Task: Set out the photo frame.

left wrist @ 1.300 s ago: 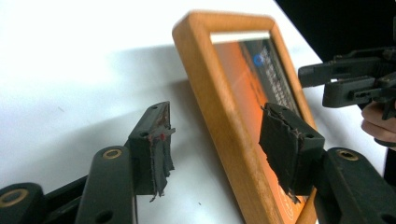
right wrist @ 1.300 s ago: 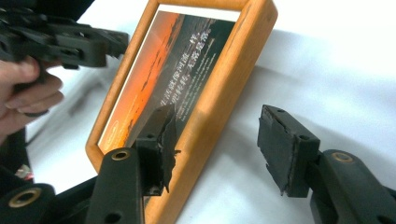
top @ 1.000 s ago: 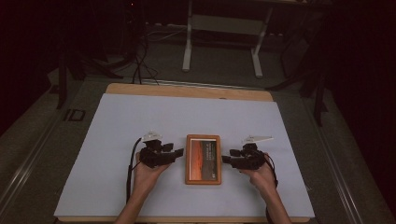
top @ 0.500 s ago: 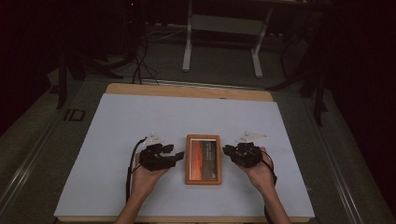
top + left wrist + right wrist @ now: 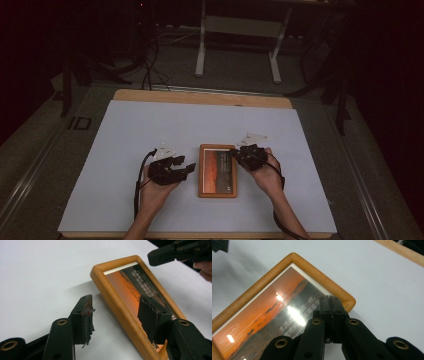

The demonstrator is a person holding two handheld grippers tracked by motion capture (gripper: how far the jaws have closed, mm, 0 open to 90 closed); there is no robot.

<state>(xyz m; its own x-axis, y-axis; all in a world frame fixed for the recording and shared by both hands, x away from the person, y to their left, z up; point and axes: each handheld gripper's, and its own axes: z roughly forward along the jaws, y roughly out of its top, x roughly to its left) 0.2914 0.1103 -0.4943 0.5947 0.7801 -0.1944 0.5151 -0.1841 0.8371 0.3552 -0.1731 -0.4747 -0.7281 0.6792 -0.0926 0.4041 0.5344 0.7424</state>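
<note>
1. The right tongs (image 5: 239,154) have moved in from beside the frame (image 5: 218,170) since a second ago and now sit over its far right corner. Their jaws are pressed together, gripping nothing; in the right gripper view the tips hang over the glass near that corner.
2. The left tongs (image 5: 186,169) have barely shifted. Their jaws gape wide and straddle the frame's left rail, one pad (image 5: 86,315) out over the worktop (image 5: 150,125) and the other over the picture.
3. The frame lies flat at the worktop's near middle, unmoved.
4. My guess: the left is set to pinch the rail while the right steadies or presses the corner.
</note>
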